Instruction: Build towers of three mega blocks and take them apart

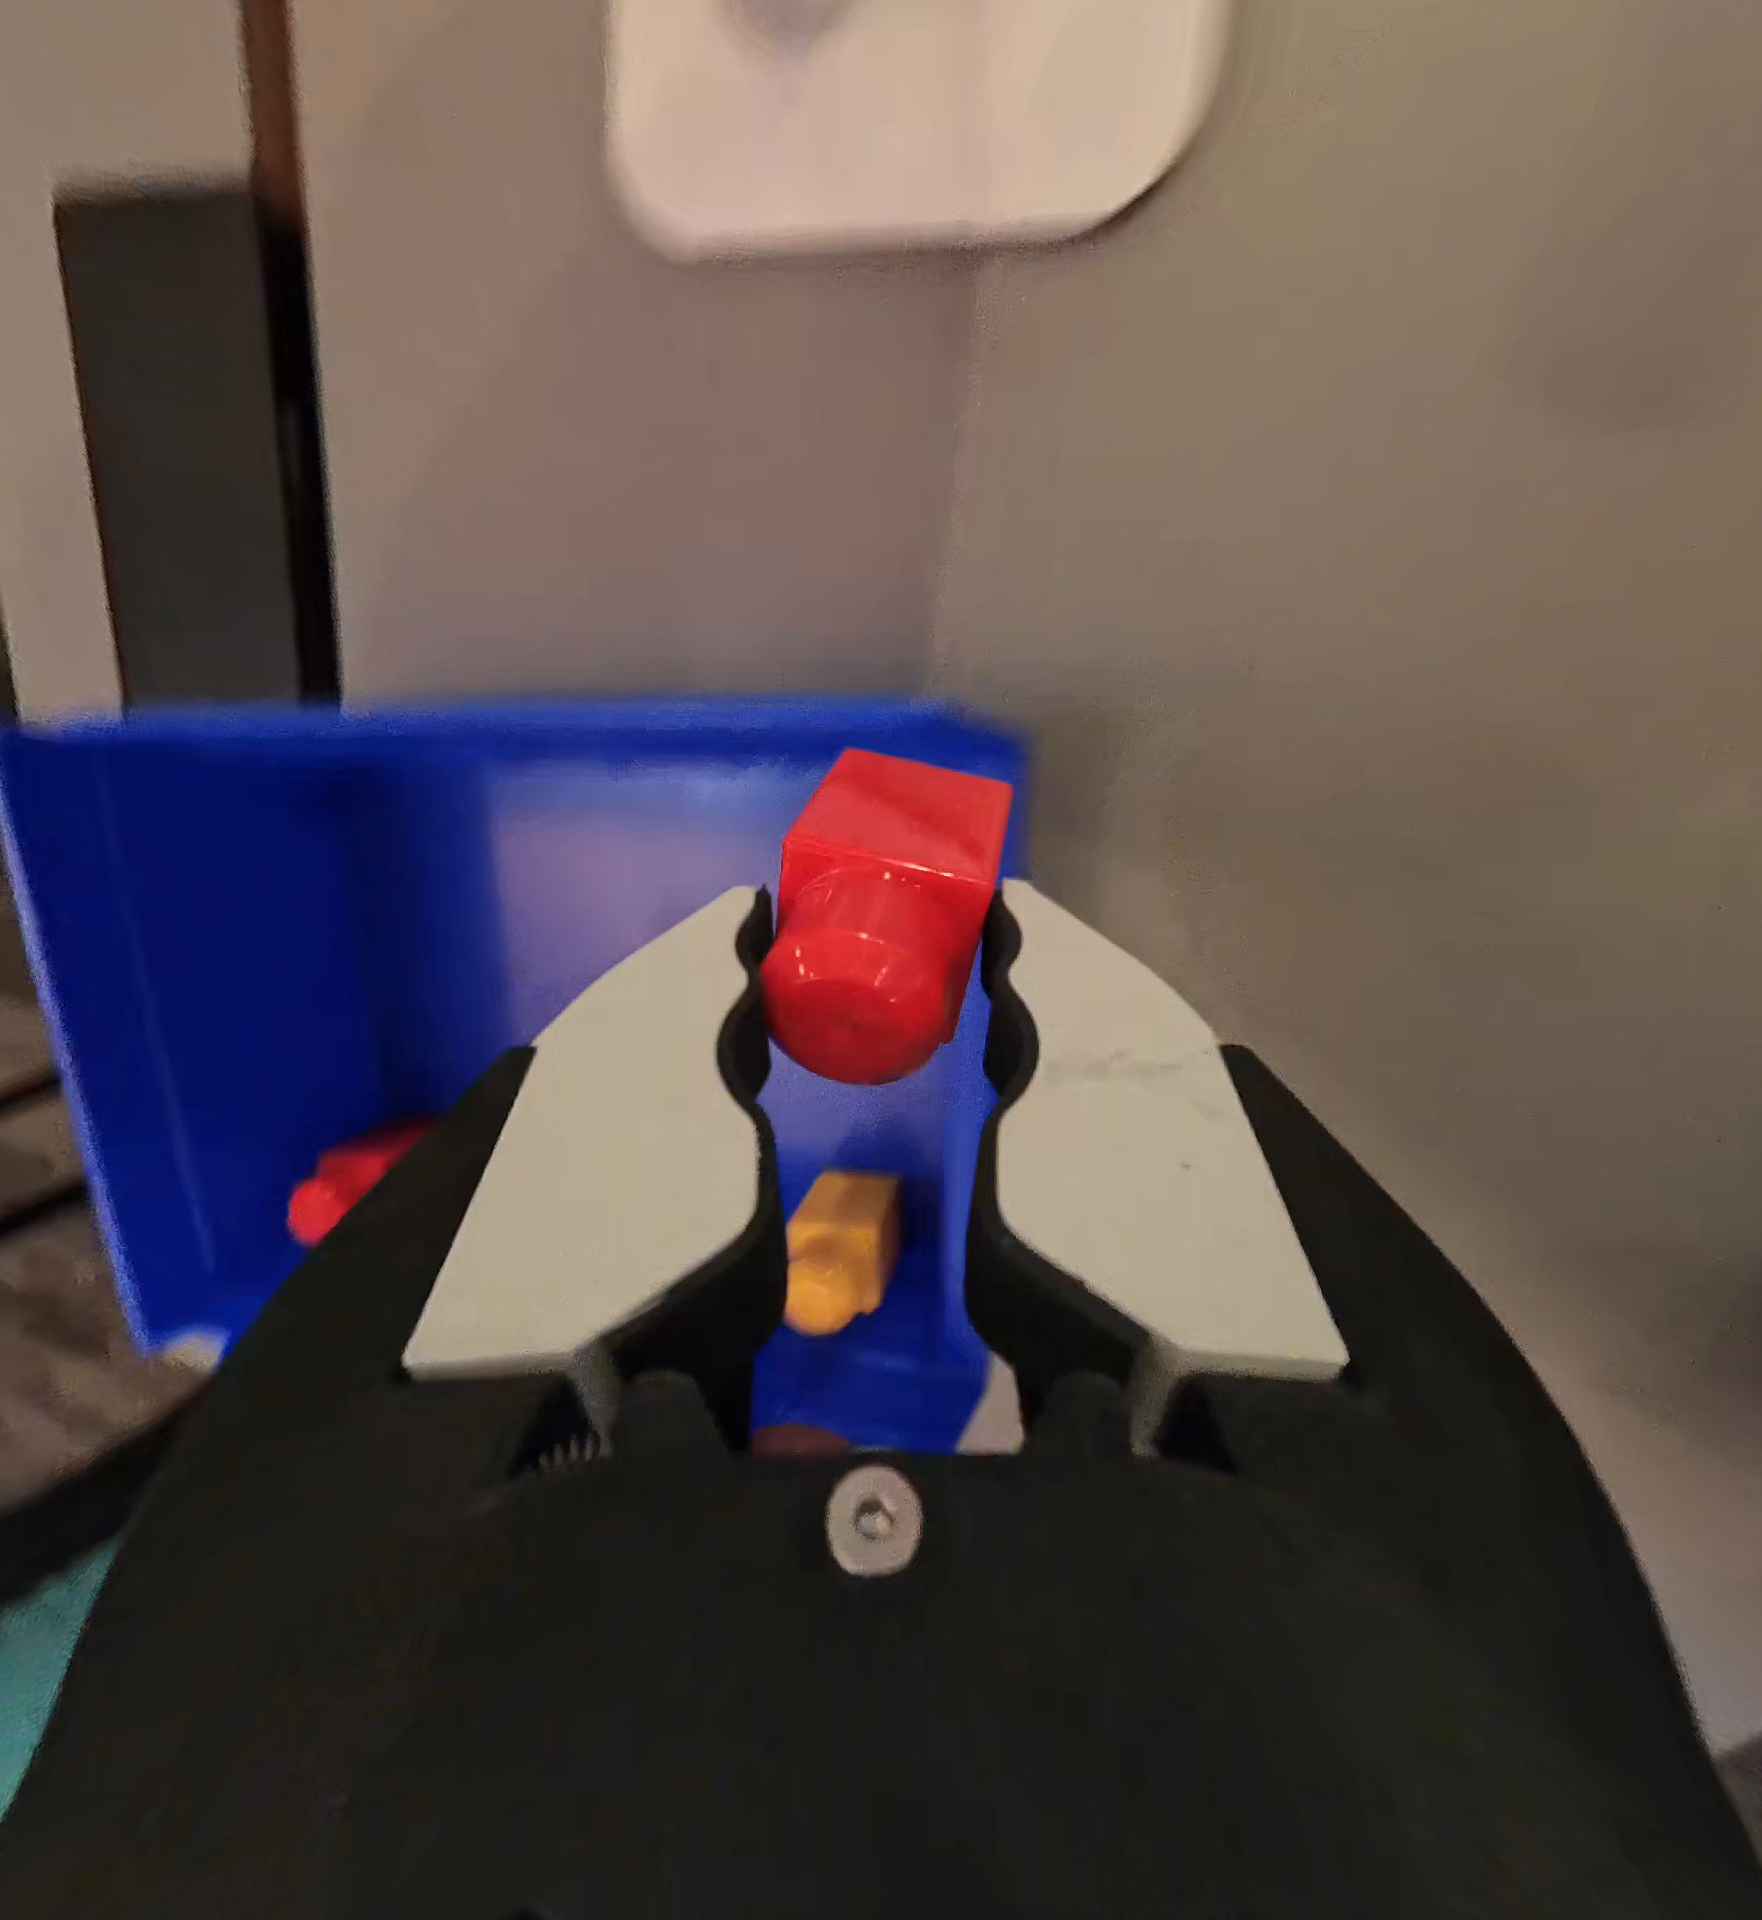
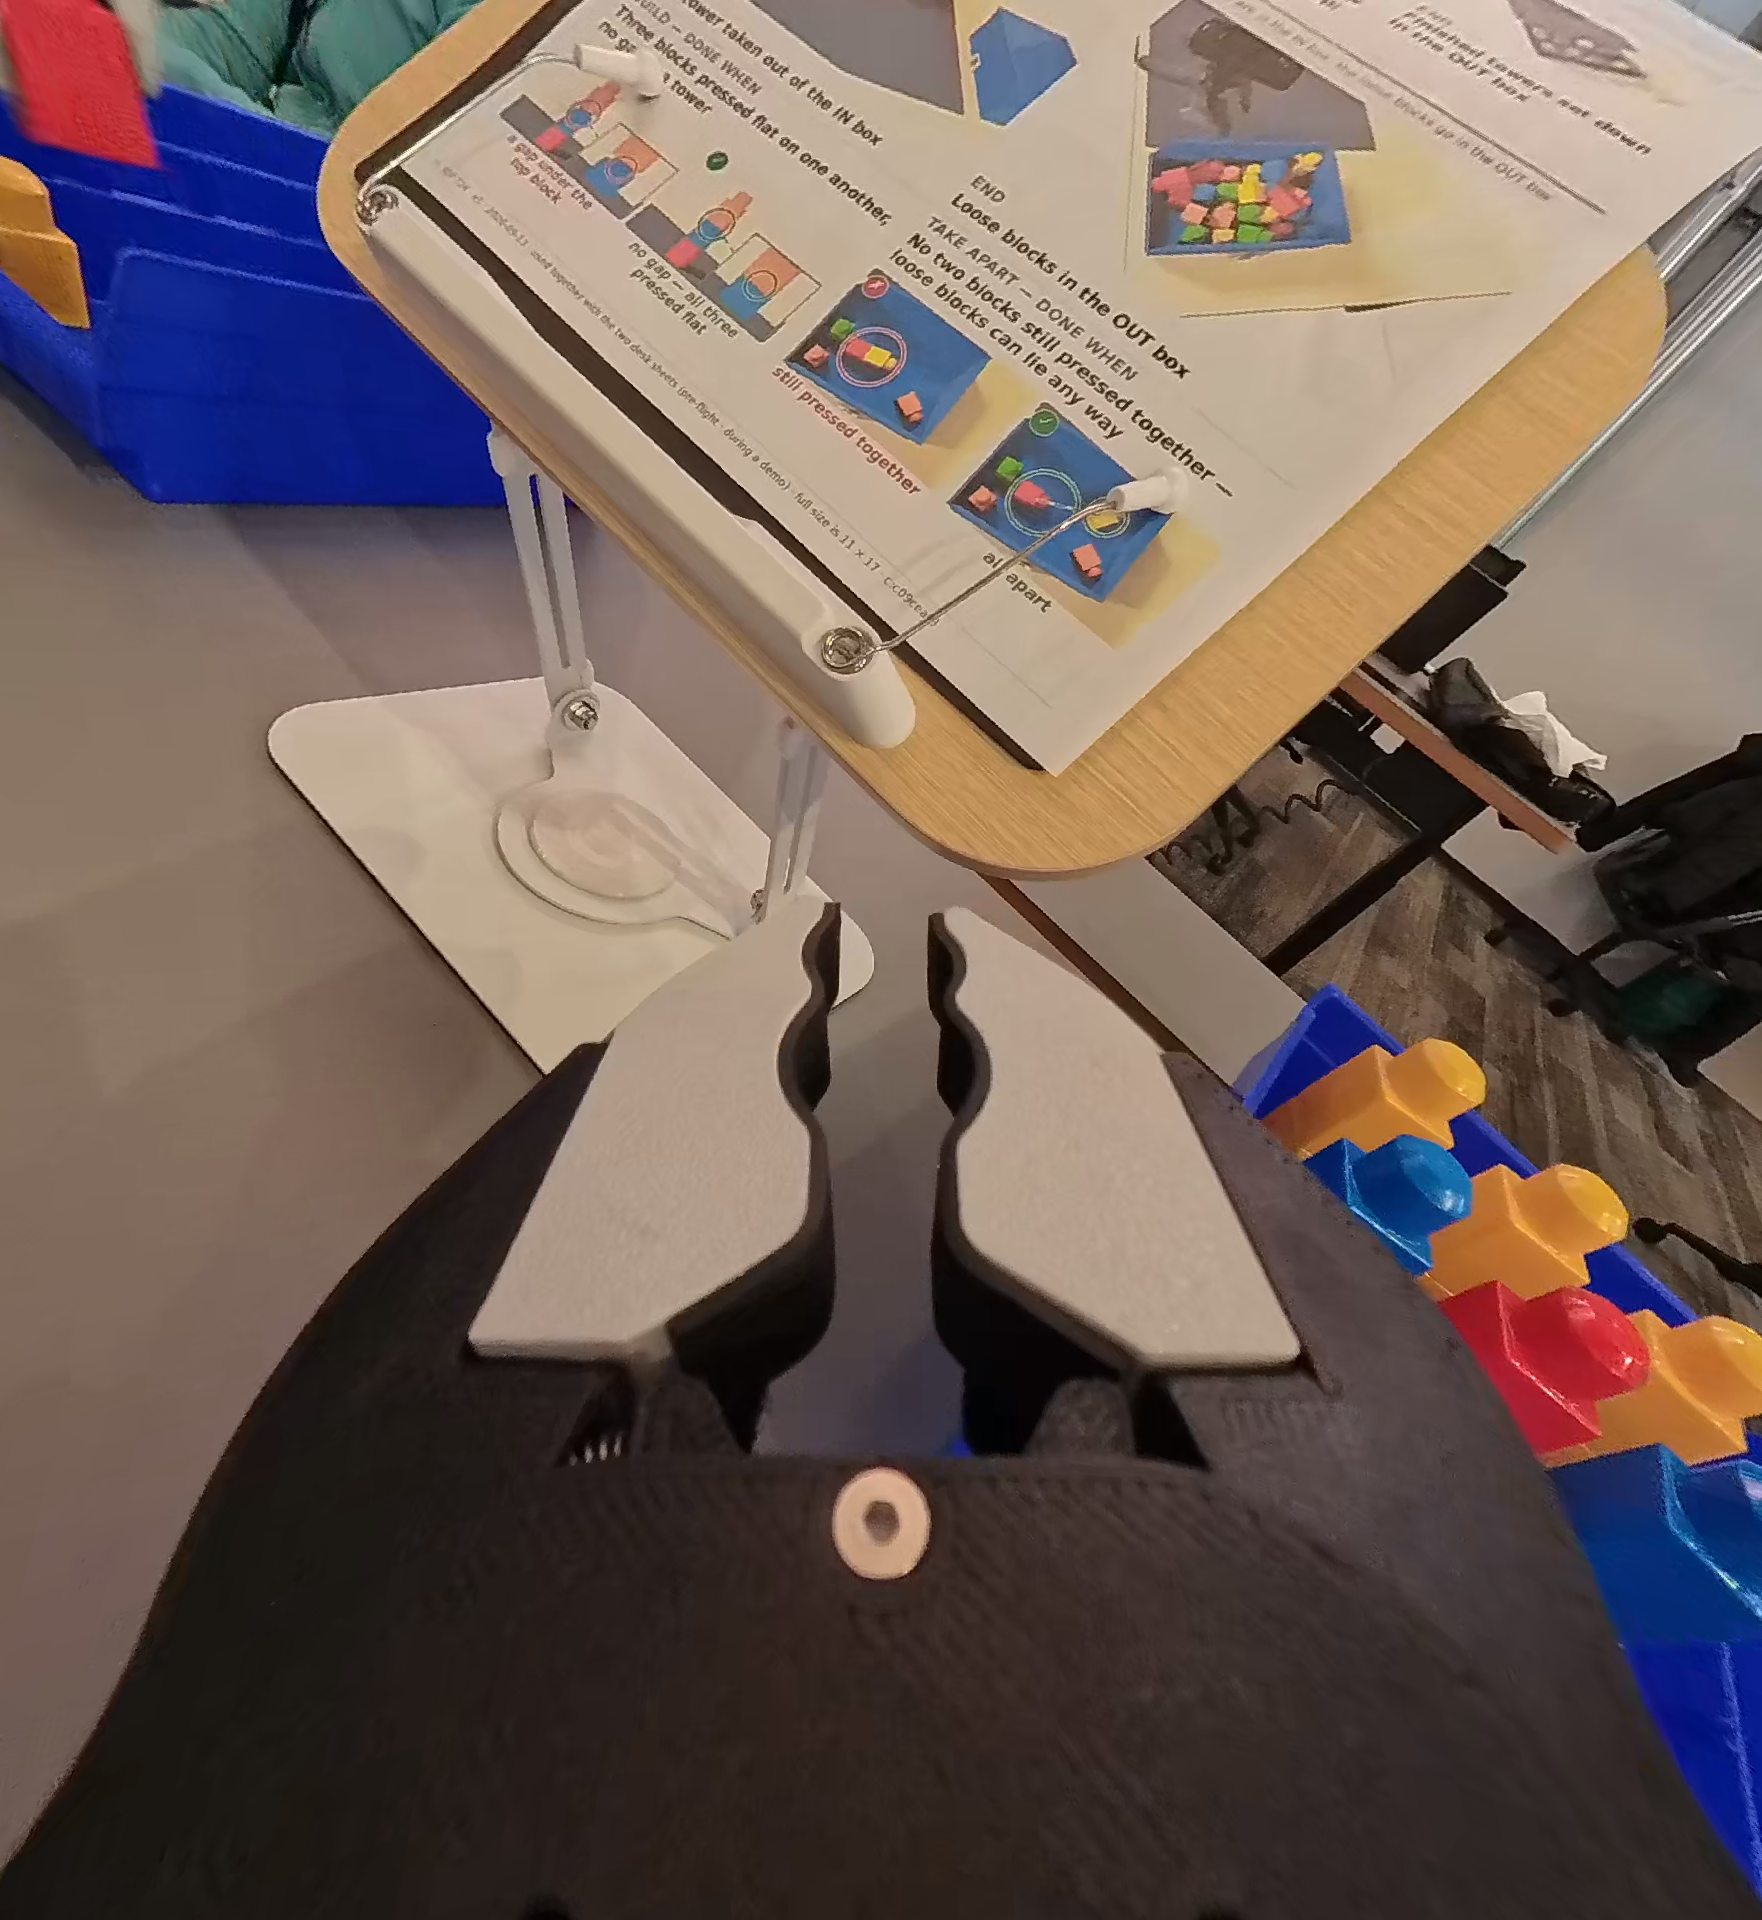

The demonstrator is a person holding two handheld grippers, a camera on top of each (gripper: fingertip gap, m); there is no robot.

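My left gripper (image 1: 877,904) is shut on a red mega block (image 1: 898,831). Both pads press its sides and its stud points back at the camera. It hangs above a blue bin (image 1: 337,883) that holds a yellow block (image 1: 841,1247) and another red block (image 1: 337,1184). The held red block also shows at the top left of the right wrist view (image 2: 77,83), above that bin (image 2: 233,395). My right gripper (image 2: 882,925) is open by a narrow gap with nothing between the pads, over the grey table (image 2: 129,935).
A second blue bin (image 2: 1313,1029) at the lower right holds several joined yellow, blue and red blocks (image 2: 1521,1236). A wooden sheet stand (image 2: 1324,644) on a white base (image 2: 420,790) stands ahead of the right gripper. A yellow block (image 2: 20,239) lies in the left bin. The tips of one gripper are about 45 cm away from the tips of the other.
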